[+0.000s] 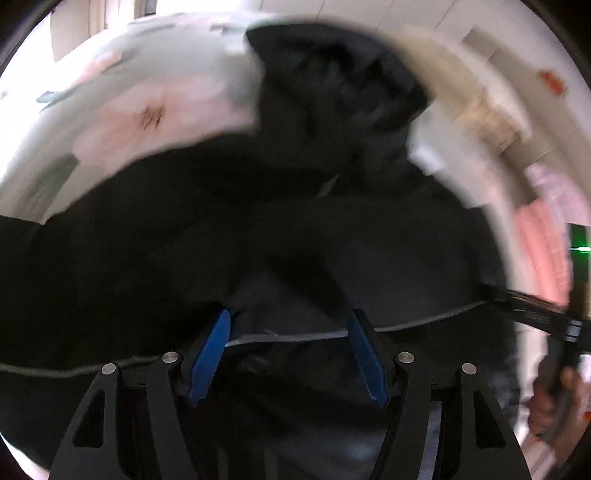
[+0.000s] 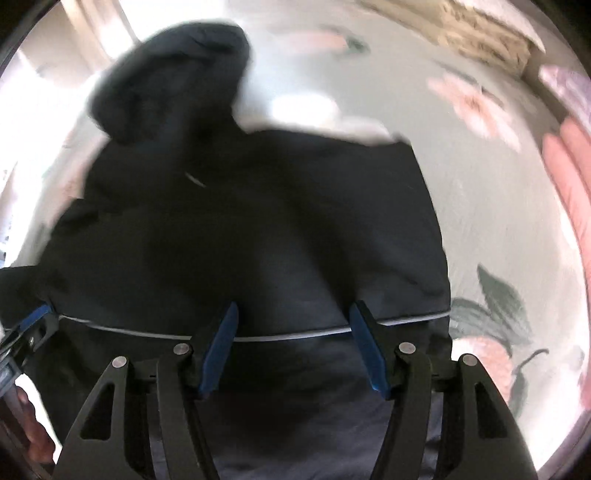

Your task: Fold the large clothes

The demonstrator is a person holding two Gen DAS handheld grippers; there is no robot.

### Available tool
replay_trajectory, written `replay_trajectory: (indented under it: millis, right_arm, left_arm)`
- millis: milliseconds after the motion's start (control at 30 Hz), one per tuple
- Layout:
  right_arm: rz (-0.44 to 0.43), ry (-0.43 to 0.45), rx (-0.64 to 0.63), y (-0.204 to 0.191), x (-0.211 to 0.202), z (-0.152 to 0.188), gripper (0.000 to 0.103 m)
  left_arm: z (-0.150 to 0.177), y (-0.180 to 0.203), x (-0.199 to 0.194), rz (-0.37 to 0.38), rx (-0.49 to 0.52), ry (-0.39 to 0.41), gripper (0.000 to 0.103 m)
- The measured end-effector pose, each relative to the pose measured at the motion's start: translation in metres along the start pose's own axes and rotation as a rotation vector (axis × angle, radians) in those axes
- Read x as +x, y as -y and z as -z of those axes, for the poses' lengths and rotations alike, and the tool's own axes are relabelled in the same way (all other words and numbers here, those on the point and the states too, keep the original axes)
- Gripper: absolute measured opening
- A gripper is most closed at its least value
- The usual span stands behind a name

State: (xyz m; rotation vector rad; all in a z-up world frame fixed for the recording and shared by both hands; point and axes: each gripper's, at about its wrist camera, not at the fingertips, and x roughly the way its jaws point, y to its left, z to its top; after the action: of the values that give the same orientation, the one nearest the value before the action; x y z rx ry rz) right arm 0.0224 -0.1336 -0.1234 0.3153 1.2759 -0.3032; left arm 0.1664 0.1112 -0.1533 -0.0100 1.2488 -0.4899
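A large black hooded garment (image 1: 295,229) lies spread on a floral bed sheet (image 1: 147,103), its hood (image 1: 332,74) at the far end. It also fills the right wrist view (image 2: 258,221), with a thin grey piping line (image 2: 288,336) across its near edge. My left gripper (image 1: 290,321) is open, its blue pads either side of the garment's near edge. My right gripper (image 2: 293,314) is open over the same edge. The right gripper shows at the right of the left wrist view (image 1: 524,302); the left gripper shows at the left of the right wrist view (image 2: 33,321). Both views are motion-blurred.
The pale sheet with pink flowers and green leaves (image 2: 491,317) covers the bed. A pink pillow or blanket (image 2: 569,177) lies at the right. A beige headboard or cushion (image 2: 480,29) is at the far end. A hand (image 1: 554,398) holds the right gripper.
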Motion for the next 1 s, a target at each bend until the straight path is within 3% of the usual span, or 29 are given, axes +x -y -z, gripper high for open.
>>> replay_trajectory:
  millis: [100, 233, 300, 367, 467, 567, 633, 733, 867, 1000]
  right_arm:
    - [0.006, -0.011, -0.035, 0.002, 0.017, 0.006, 0.064]
    - [0.075, -0.011, -0.071, -0.011, 0.019, 0.007, 0.067]
    - [0.072, -0.041, -0.051, -0.011, 0.007, 0.004, 0.067]
    - [0.029, 0.000, -0.064, -0.017, -0.019, 0.012, 0.067]
    - [-0.009, 0.046, -0.136, -0.034, -0.054, 0.042, 0.073]
    - [0.011, -0.016, -0.193, -0.041, -0.033, 0.068, 0.073]
    - [0.021, -0.089, -0.201, -0.038, -0.003, 0.077, 0.072]
    - [0.024, -0.069, -0.243, -0.044, 0.003, 0.076, 0.076]
    - [0.009, -0.122, -0.269, -0.053, -0.003, 0.074, 0.077]
    - [-0.085, -0.066, -0.292, -0.049, -0.038, 0.086, 0.077]
  left_arm:
    - [-0.001, -0.003, 0.003, 0.001, 0.016, 0.003, 0.066]
    - [-0.001, 0.016, -0.004, -0.113, 0.064, -0.019, 0.066]
    - [0.001, 0.034, -0.027, -0.054, 0.073, 0.003, 0.065]
    - [0.012, 0.052, -0.050, 0.033, 0.077, 0.038, 0.068]
    - [0.028, 0.077, -0.047, 0.041, 0.078, 0.028, 0.069]
    - [0.043, 0.075, -0.007, -0.053, 0.022, -0.057, 0.069]
    - [0.049, 0.070, 0.006, -0.057, -0.016, -0.043, 0.069]
    - [0.044, 0.079, 0.006, -0.123, -0.037, -0.042, 0.071]
    - [0.053, 0.084, -0.020, -0.138, -0.114, -0.057, 0.071]
    - [0.092, 0.075, -0.076, -0.088, -0.192, -0.008, 0.071]
